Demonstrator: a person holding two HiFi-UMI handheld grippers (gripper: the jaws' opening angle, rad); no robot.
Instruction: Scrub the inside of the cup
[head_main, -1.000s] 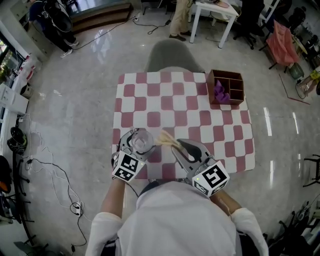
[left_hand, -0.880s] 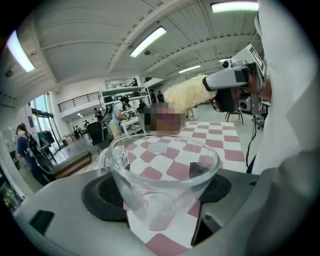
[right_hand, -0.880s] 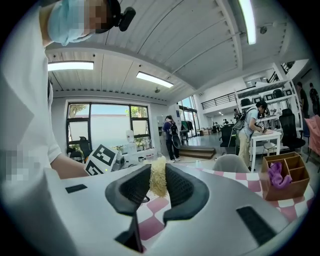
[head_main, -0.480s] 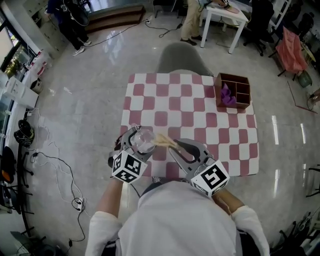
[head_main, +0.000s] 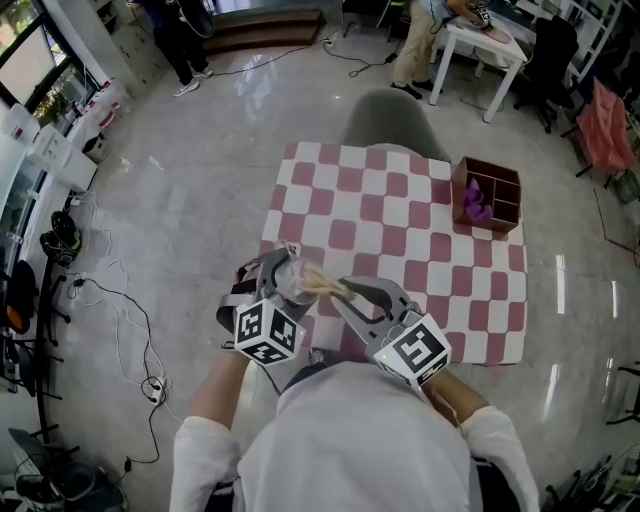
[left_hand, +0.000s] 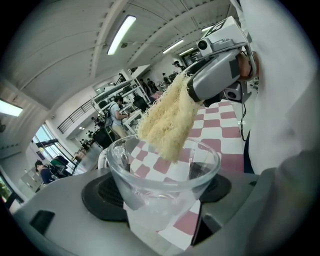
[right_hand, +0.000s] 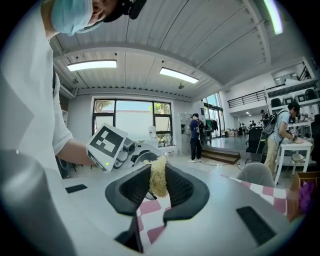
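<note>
Left gripper view has the cup pinched between my left gripper's fingers, its mouth tipped toward the scrubber. My right gripper has its fingers pressed onto that scrubber, whose free end seems to dip just inside the rim. Both hang above the near edge of the worktop. I judge the scrub is only starting: next I must push the scrubber deeper and rub it round the wall, with the cup held steady.

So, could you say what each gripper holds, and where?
Left gripper clamps the glass cup by its lower sides; right gripper pinches the loofah by one end.
</note>
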